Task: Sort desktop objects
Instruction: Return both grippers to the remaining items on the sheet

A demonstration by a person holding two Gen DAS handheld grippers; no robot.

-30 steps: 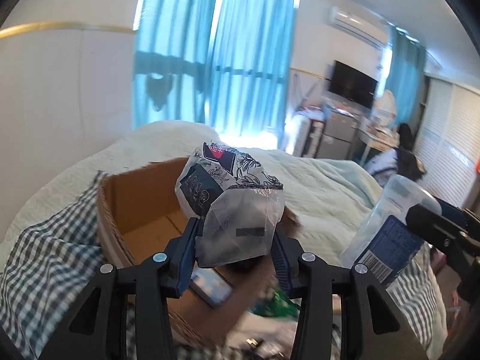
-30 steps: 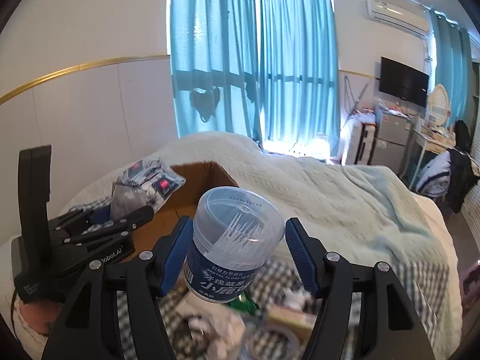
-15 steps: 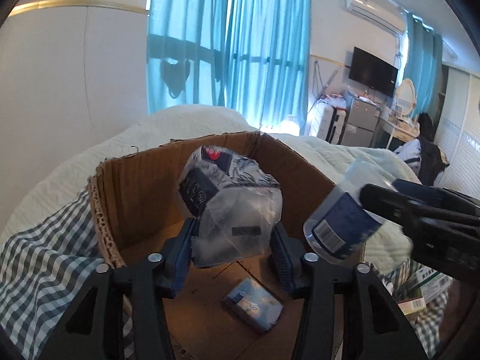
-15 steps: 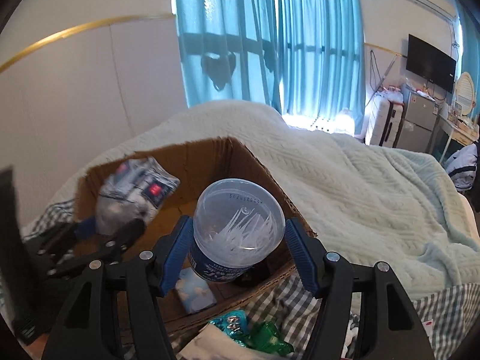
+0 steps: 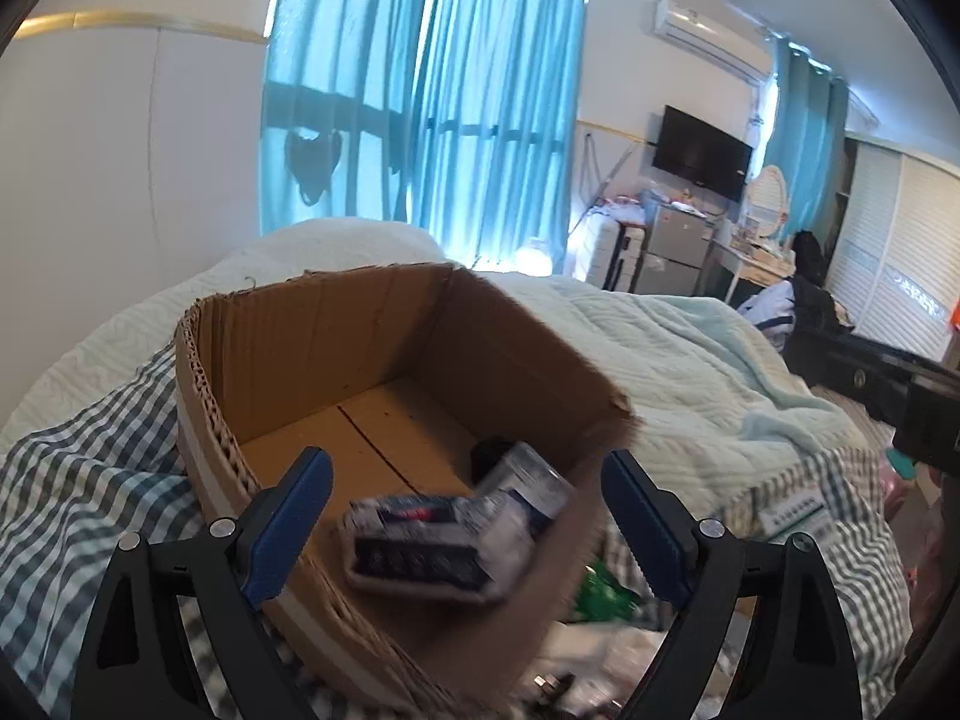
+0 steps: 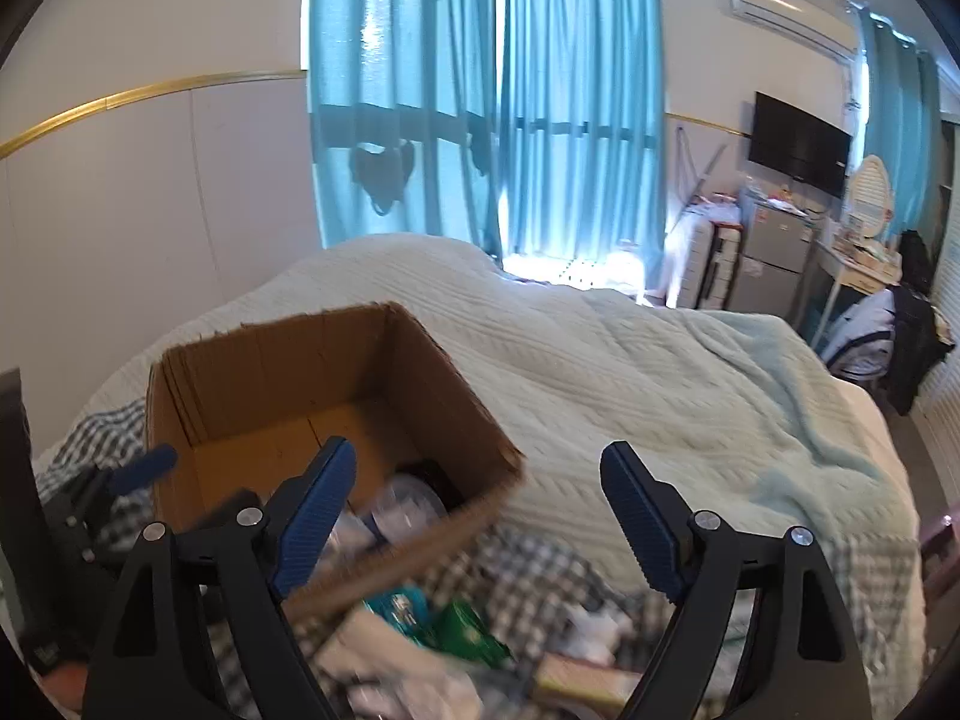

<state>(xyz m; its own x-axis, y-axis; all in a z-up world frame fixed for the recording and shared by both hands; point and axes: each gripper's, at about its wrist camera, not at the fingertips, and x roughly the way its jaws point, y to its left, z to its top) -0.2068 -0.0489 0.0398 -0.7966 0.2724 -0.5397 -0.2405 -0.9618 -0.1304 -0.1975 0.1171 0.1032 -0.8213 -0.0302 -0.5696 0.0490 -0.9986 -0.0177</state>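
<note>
1. Left wrist view: the left tool (image 5: 465,516) is spreading its blue-padded jaws and nothing is pinched between them. The crinkly clear plastic packet with dark print (image 5: 429,546) is sitting blurred inside the open brown cardboard box (image 5: 324,330), near the front wall, with a clear round plastic tub with a blue label (image 5: 525,480) lying just behind it. The blur makes me think both are probably still settling, so I can't tell their final resting pose.

2. Same view, risk: the left tool's pads are hanging right over the box's near rim. Pulling straight back with jaws this wide could be snagging that soft corrugated edge and dragging the box across the checked blanket (image 5: 66,480).

3. Right wrist view: the right tool (image 6: 474,516) is also opening, with nothing between its pads. The tub (image 6: 405,501) is showing inside the box's front corner.

4. Same view, risk: the box is resting on bedding, not a firm desk, so it might be tipping if nudged. The loose green and teal wrappers (image 6: 444,618) in front look blurry and crowded, so the next grab could be catching blanket fabric or two items at once.
</note>
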